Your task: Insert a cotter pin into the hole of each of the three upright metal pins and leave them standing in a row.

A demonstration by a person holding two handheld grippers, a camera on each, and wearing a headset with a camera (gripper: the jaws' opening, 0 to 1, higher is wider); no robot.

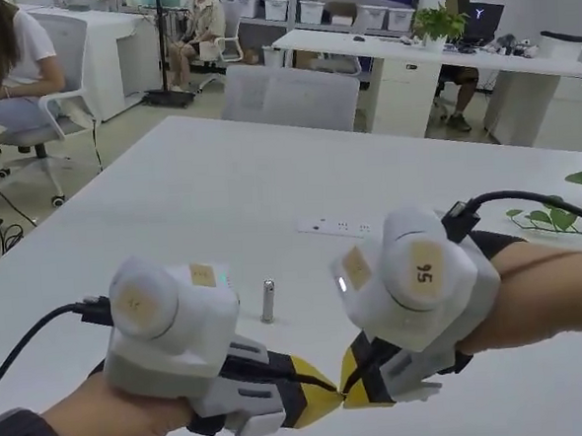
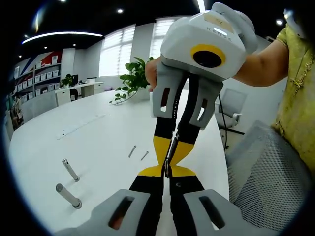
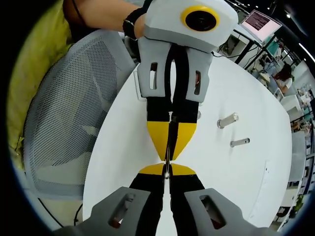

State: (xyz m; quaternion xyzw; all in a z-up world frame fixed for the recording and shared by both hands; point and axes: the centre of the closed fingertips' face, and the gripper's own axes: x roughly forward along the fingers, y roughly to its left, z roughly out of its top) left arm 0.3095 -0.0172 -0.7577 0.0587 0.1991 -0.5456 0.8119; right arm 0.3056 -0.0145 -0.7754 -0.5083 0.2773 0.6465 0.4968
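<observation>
White desks, office chairs, bright windows

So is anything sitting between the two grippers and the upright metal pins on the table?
Nothing blocking shows. The left hand-held gripper and right hand-held gripper pinch a thin pin; bare table lies between them and the two upright metal pins. Two cotter pins lie flat further back, off that line.

White table, power strip lying on it, grey mesh chair, potted plant on far desk

Left tongs against right tongs
</observation>
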